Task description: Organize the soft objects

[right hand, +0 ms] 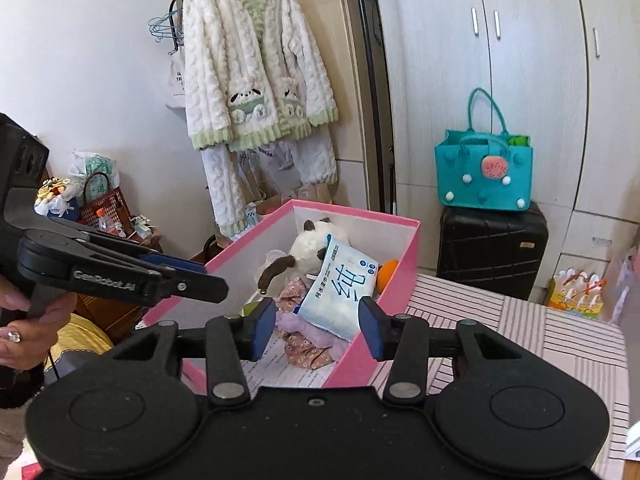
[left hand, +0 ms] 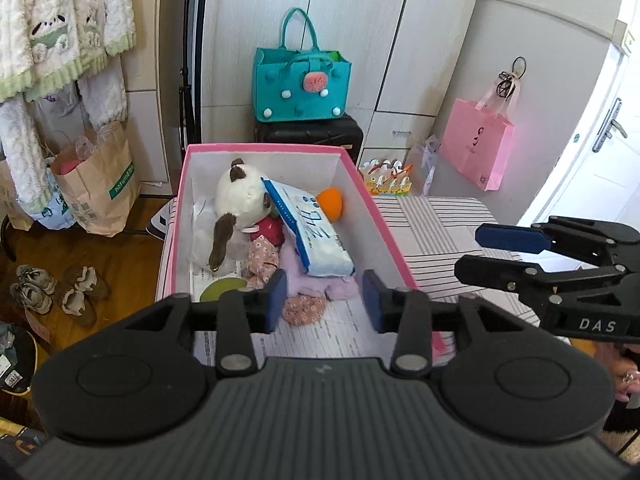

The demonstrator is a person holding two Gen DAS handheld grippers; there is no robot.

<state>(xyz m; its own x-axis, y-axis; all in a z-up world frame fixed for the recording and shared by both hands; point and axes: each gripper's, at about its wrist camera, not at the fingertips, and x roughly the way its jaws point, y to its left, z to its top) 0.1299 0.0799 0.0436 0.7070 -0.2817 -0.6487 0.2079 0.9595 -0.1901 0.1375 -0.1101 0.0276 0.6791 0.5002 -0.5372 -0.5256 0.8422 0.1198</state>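
- The striped tabletop (left hand: 440, 224) bears a pink box (left hand: 362, 184), which stands open with white inner walls.
- Behind the box a black suitcase (right hand: 492, 256) stands on the floor, and a teal felt bag (left hand: 302, 88) sits on top of it.
- A pink paper bag (left hand: 476, 148) hangs at the right of the left wrist view; a fluffy white jacket (right hand: 256, 68) with green trim hangs on a rack to the left in the right wrist view.
- Inside the box, a white plush dog (left hand: 238, 196) with brown ears lies toward the far left corner.
- A blue-and-white tissue pack (left hand: 312, 232) leans tilted against the dog (its printed face turned up).
- A lilac cloth (left hand: 304, 280) and a floral fabric piece (left hand: 304, 308) lie on the box floor at the near end, touching each other.
- An orange ball (left hand: 331, 204) rests by the far right wall, just beside the pack.
- The left gripper (left hand: 326, 300) hovers over the near end of the box, jaws parted, nothing between the pads.
- The right gripper (right hand: 318, 328) hangs above the box's near right wall, likewise parted and holding nothing.
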